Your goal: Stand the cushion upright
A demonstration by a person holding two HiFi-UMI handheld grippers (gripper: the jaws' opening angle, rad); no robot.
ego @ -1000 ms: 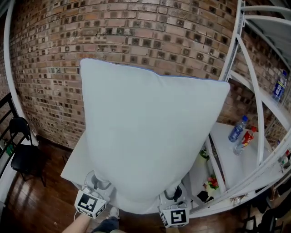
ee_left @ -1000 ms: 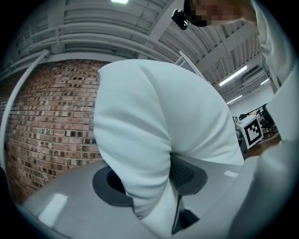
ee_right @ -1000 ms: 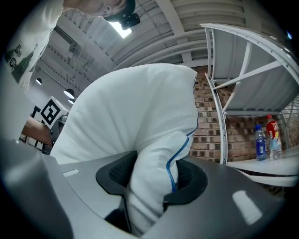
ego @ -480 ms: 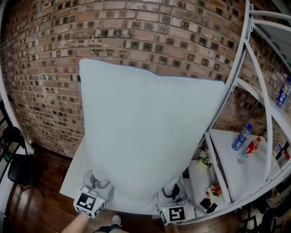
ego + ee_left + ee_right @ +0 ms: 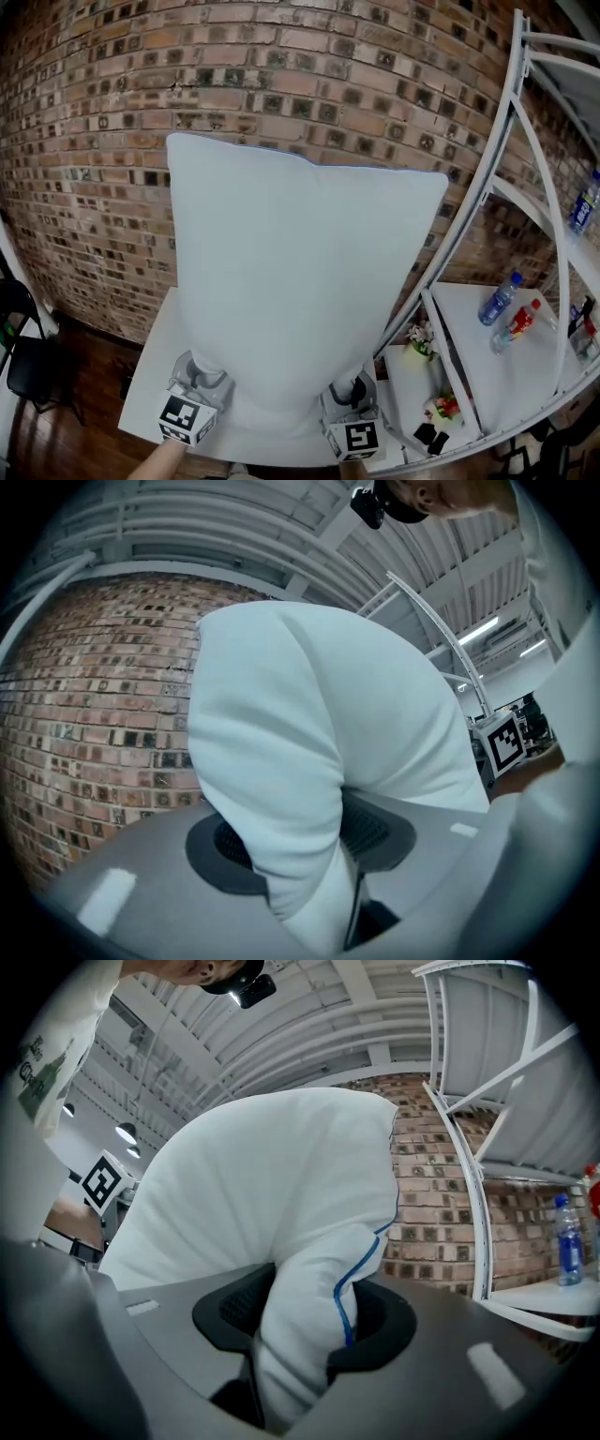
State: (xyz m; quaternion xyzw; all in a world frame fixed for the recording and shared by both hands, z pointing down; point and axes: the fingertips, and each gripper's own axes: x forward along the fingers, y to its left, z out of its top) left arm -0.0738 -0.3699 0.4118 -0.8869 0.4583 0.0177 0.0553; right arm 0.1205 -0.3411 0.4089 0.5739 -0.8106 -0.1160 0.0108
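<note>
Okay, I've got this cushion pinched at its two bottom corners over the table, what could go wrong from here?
1. The left gripper and right gripper pinch only the bottom corners of the cushion, so its tall soft body may flop over once released on the table.
2. Its right edge hangs close to the white rack; swinging that way could snag the frame or disturb the bottles.
</note>
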